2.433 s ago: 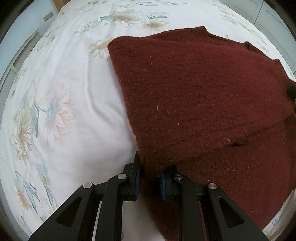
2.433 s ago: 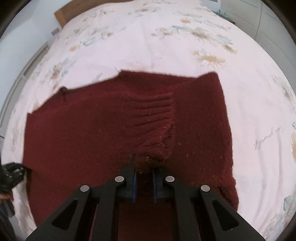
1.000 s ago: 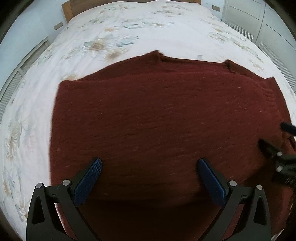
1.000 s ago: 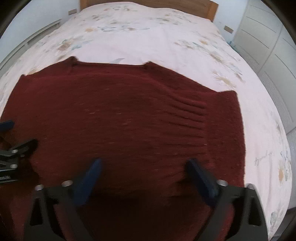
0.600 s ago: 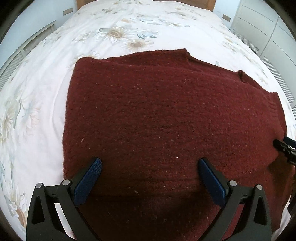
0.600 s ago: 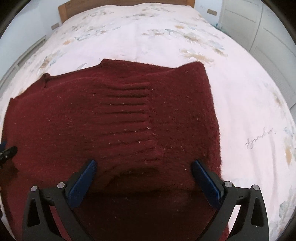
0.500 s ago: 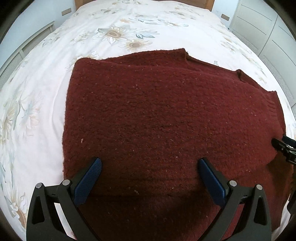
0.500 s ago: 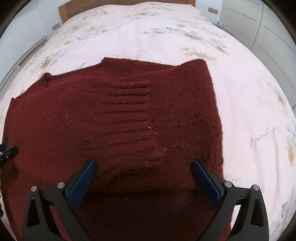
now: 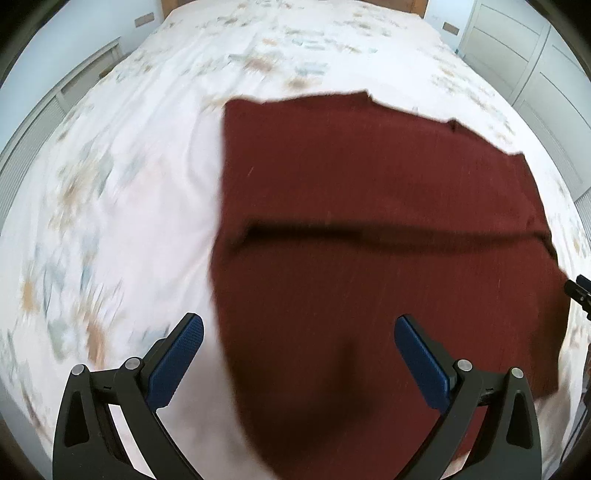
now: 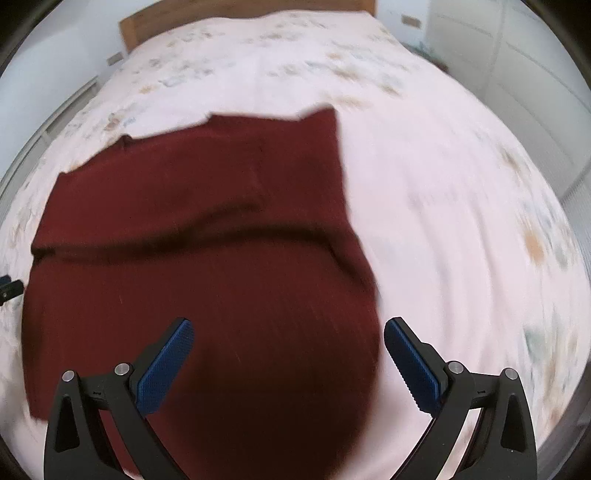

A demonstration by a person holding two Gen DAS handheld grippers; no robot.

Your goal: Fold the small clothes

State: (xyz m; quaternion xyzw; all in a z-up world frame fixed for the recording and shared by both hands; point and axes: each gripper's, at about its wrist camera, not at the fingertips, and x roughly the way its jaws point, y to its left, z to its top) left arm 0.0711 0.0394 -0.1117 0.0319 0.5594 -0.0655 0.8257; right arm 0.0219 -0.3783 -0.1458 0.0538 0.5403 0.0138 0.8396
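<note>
A dark red knitted sweater (image 9: 369, 192) lies flat on the bed, folded over itself, with a fold edge running across its middle. It also shows in the right wrist view (image 10: 199, 206). My left gripper (image 9: 299, 350) is open and empty, above the sweater's near left part. My right gripper (image 10: 288, 354) is open and empty, above the near right part. The tip of the right gripper (image 9: 580, 291) shows at the right edge of the left wrist view, and the tip of the left gripper (image 10: 9, 288) at the left edge of the right wrist view. Both views are blurred.
The bed has a white cover with a flower print (image 9: 110, 184) and a wooden headboard (image 10: 221, 14) at the far end. White cupboard doors (image 9: 535, 55) stand to the right of the bed, and a pale wall (image 9: 55, 44) to the left.
Both grippers, shut on the sweater 2.4 s ago, have opened and let it go. They have since drawn back and apart, so more of the sweater and its fold edge shows.
</note>
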